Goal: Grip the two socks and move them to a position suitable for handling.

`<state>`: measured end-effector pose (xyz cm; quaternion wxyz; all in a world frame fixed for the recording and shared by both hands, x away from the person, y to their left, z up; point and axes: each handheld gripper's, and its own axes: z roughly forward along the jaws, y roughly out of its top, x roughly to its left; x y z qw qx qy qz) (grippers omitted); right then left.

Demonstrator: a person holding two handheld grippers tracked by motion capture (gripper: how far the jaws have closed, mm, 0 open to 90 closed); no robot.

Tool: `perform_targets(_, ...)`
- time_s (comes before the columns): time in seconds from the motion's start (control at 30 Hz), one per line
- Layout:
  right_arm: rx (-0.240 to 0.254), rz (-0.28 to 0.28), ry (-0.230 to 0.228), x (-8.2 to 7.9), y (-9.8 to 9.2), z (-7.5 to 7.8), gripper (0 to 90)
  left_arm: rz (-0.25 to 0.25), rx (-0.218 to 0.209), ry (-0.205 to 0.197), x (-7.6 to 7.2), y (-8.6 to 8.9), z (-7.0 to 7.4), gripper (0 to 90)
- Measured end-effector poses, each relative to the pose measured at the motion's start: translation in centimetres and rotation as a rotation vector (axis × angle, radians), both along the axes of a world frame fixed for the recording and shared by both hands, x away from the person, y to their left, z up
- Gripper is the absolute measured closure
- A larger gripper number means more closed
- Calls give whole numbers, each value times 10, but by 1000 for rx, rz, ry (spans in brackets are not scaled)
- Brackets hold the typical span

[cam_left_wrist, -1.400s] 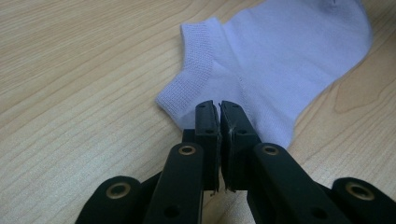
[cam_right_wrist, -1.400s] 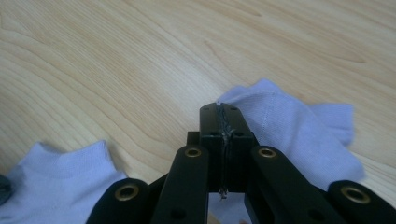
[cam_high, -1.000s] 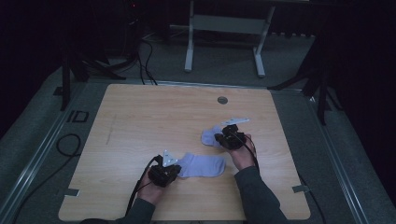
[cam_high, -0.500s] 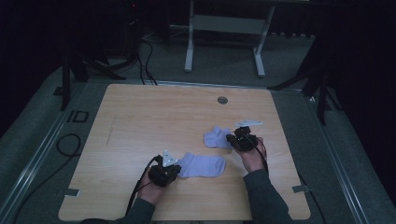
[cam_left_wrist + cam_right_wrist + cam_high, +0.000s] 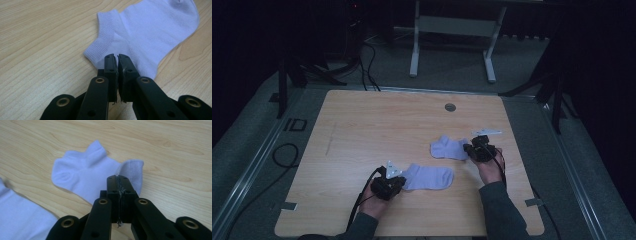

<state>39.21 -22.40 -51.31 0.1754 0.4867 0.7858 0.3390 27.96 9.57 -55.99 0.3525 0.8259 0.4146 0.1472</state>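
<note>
Wooden tabletop (image 5: 362,130) lies bare beyond two pale socks in the high view. Left gripper view: left gripper (image 5: 117,58) fingers pinch the near sock (image 5: 150,32) at its heel edge. Right gripper view — right gripper (image 5: 118,178) fingers shut, seemingly clamping the far sock (image 5: 82,175) at its cuff.

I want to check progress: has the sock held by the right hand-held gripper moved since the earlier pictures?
Yes. The sock slid right with the right hand-held gripper, toward the table edge, away from the grommet.
</note>
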Motion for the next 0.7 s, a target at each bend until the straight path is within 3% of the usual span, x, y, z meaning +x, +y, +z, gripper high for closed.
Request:
perform_targets(0.57,-11,-48,19,2,-17,-7,866,0,0,0,0,0,0,854)
perform_targets(0.63,-11,-55,23,3,-19,-7,850,0,0,0,0,0,0,854)
perform_targets(0.67,-15,-63,23,3,-21,-7,773,0,0,0,0,0,0,854)
perform_targets(0.7,-15,-63,23,3,-21,-7,773,0,0,0,0,0,0,854)
